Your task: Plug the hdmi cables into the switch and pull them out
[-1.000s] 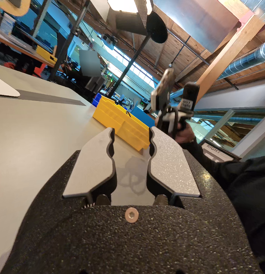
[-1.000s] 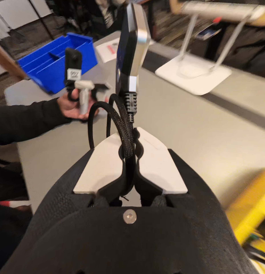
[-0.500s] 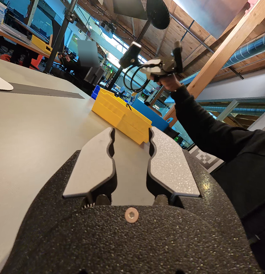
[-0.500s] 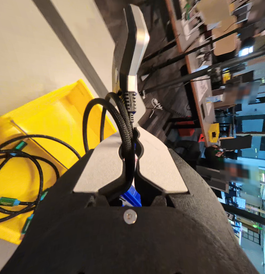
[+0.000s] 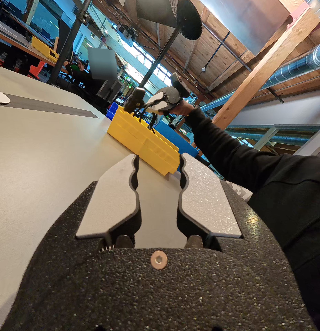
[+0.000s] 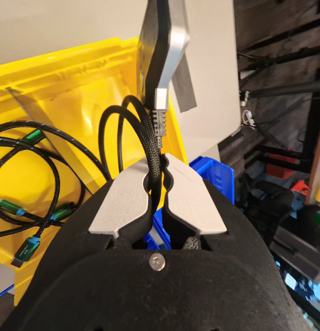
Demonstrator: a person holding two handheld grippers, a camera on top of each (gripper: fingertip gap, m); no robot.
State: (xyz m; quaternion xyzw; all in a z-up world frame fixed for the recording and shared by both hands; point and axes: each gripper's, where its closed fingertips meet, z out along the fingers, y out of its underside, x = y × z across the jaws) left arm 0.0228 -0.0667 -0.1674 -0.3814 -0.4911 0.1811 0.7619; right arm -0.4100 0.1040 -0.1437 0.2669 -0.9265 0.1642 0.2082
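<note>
Risks dropping the switch point(image 6: 162, 44) over the yellow bin point(image 6: 69, 71), judging by the right gripper point(image 6: 158, 172) pinching only its braided black cable point(image 6: 152, 152), while the left gripper point(image 5: 158, 177) idles spread, empty, near the table point(image 5: 39, 152).

Above your grey surface point(image 5: 39, 152) runs a wooden plank ceiling point(image 5: 218, 53) with a slanting timber beam point(image 5: 263, 71), a ribbed metal duct point(image 5: 289, 68) and bright windows point(image 5: 137, 55).
</note>
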